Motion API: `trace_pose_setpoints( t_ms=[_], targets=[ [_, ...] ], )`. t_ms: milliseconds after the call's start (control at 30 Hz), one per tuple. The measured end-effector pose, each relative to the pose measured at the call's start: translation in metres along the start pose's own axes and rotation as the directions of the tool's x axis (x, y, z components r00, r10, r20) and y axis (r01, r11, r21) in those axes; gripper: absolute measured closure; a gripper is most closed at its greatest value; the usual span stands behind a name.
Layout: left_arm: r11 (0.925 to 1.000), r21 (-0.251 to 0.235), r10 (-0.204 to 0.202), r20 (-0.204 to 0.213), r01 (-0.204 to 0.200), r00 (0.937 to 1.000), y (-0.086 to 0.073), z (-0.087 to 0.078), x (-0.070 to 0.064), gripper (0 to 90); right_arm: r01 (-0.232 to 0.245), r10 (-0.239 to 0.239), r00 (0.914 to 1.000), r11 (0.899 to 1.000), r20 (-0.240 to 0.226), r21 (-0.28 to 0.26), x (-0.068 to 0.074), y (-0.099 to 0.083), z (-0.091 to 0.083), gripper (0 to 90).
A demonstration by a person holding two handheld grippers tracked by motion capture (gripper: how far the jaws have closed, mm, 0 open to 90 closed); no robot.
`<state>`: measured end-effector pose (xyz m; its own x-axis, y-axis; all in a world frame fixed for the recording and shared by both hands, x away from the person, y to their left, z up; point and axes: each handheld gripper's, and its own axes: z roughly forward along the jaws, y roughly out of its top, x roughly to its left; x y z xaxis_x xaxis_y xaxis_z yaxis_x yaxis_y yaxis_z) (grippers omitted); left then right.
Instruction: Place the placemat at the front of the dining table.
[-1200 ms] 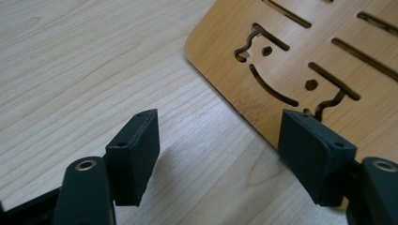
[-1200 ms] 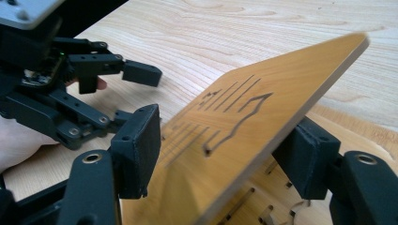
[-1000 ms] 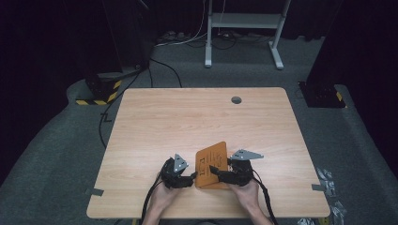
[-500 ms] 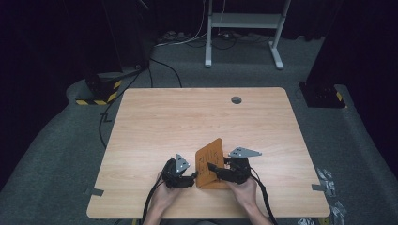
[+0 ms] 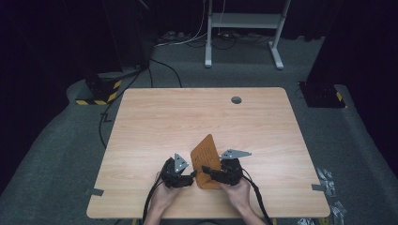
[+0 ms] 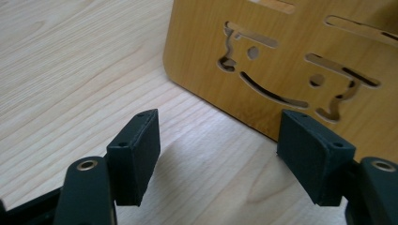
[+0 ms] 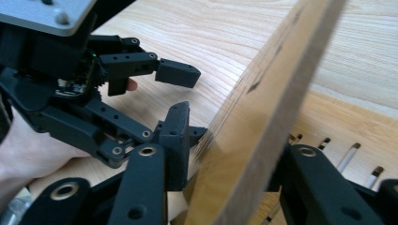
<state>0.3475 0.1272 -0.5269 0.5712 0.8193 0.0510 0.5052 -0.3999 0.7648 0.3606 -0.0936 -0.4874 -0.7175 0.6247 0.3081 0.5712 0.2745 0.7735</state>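
Broadly, the light wood-grain table (image 5: pixel 197 126) takes up most of the high view, w/ a round cable hole (image 5: pixel 236 100) near its far edge and grey carpet around it. Next down in size: the orange-brown laser-cut plywood sheet (image 5: pixel 206 159), near the person's edge of the table, tilted up on its lower edge (it looks to rest on a second sheet lying flat, though I can't be sure). The right gripper (image 5: pixel 217 174) is clenched on that sheet's near edge, jaws either side of the board in the right gripper view. The left gripper (image 5: pixel 187 178) is released, jaws spread wide and empty, just beside the sheet's rounded lower corner (image 6: pixel 173 79) but not touching. Handling, as I judge it: thin ply, light and stiff, smooth-faced so it could slip; the cut-out slots (image 6: pixel 272 91) weaken it, so grip solid margin at an edge, not across the cuts. Hard to tell: what the cut shapes make, and the sheet's top is cropped in both gripper views.
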Motion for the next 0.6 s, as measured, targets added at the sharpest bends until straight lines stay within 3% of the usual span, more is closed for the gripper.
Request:
trace_pose_setpoints(
  t_ms=[267, 600],
  targets=[
    [0.9995, 0.003, -0.031, -0.041, 0.031, 0.9987, -0.002, -0.002, 0.003, 28.9, 0.001, -0.001, 0.9998, 1.0, -0.02, -0.008, 0.002, 0.002, 0.002, 69.0],
    [0.995, -0.042, -0.093, -0.078, 0.09, 0.9926, -0.005, -0.008, 0.012, 29.0, -0.01, 0.009, 0.9992, 1.0, -0.038, -0.023, 0.003, 0.002, 0.002, 75.4]
  ],
)
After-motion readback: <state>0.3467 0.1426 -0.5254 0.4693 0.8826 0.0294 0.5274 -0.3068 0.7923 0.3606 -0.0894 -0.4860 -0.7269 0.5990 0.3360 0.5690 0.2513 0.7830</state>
